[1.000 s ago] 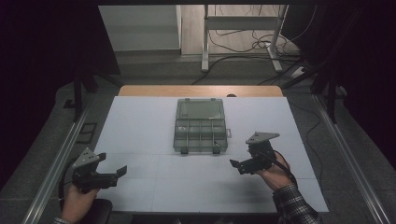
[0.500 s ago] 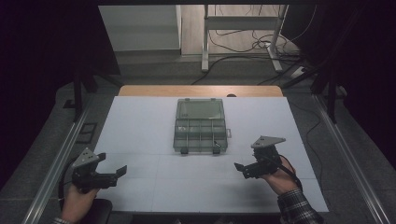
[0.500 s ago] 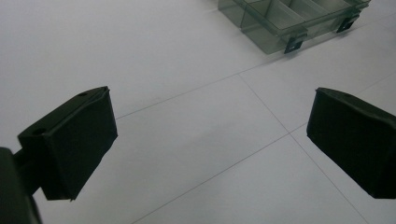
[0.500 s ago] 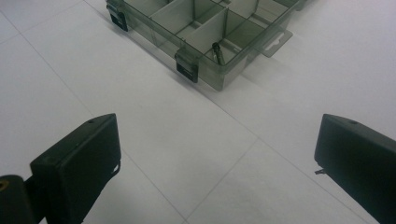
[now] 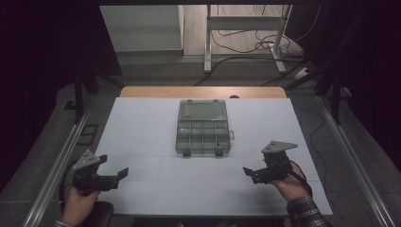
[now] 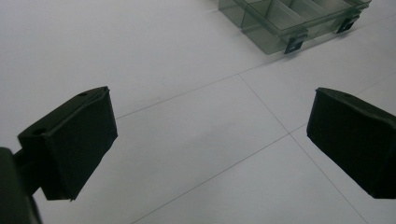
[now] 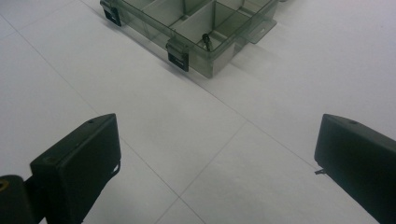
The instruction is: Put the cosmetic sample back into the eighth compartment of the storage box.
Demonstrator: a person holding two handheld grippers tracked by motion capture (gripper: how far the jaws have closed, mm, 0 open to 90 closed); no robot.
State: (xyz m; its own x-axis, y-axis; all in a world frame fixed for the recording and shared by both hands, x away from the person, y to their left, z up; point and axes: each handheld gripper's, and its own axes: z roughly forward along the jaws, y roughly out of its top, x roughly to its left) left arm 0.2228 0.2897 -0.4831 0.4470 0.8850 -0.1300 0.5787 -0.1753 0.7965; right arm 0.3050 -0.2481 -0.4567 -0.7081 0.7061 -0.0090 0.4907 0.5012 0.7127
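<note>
A clear grey compartment box lies open in the middle of the white table, its lid laid back on the far side. A small dark part sits in its near right compartment. My left gripper is held low at the near left, open, jaws wide apart over bare table. My right gripper is at the near right, also open with nothing between its jaws. The box's near corner lies ahead of the left gripper, and its latches lie ahead of the right gripper.
The white table top is marked with thin seam lines. A wooden strip runs along its far edge. Metal rails flank both sides. A desk frame and cables lie on the floor beyond.
My right gripper has moved nearer to the front edge and a little to the right, away from the box. The left gripper has stayed put.
</note>
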